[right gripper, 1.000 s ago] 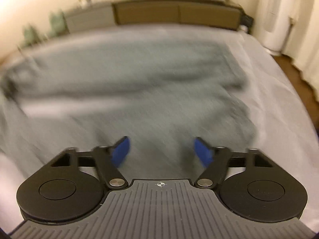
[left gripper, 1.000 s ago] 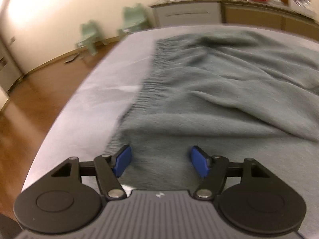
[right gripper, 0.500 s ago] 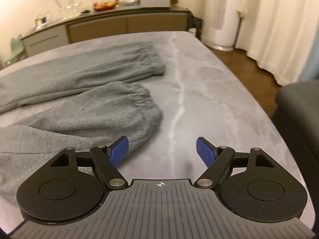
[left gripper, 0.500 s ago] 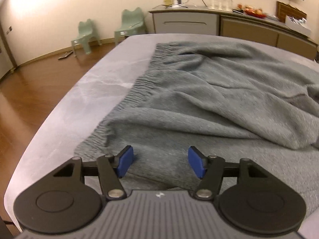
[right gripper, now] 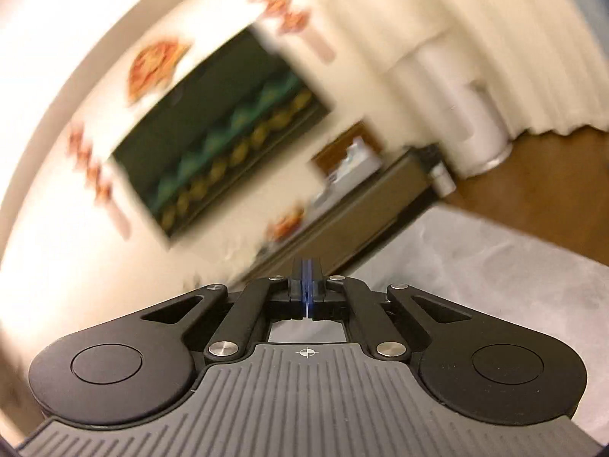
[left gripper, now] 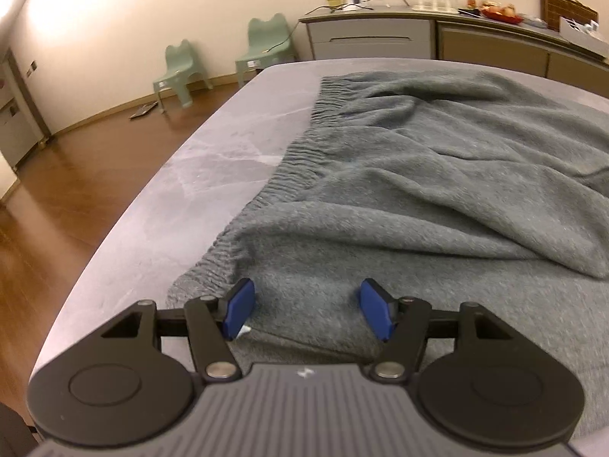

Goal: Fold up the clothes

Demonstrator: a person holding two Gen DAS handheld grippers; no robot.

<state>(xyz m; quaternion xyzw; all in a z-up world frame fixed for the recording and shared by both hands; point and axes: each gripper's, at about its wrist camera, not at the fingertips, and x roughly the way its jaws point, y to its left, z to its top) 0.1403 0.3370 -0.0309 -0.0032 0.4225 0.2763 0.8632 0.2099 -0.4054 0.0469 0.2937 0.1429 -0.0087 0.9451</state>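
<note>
Grey sweatpants lie spread and wrinkled on the grey marble table, with the ribbed elastic waistband along their left edge. My left gripper is open, low over the near corner of the waistband, blue pads on either side of the cloth. My right gripper is shut with the blue pads pressed together and nothing between them. It is tilted up toward the wall, and the pants are out of its view.
Two small green chairs stand on the wooden floor past the table's far left. A sideboard with items on top runs along the back wall. The right wrist view is blurred, showing a dark picture, curtains and the table corner.
My right gripper has shut and swung up off the pant legs toward the wall. My left gripper has stayed open at the waistband corner, shifting slightly.
</note>
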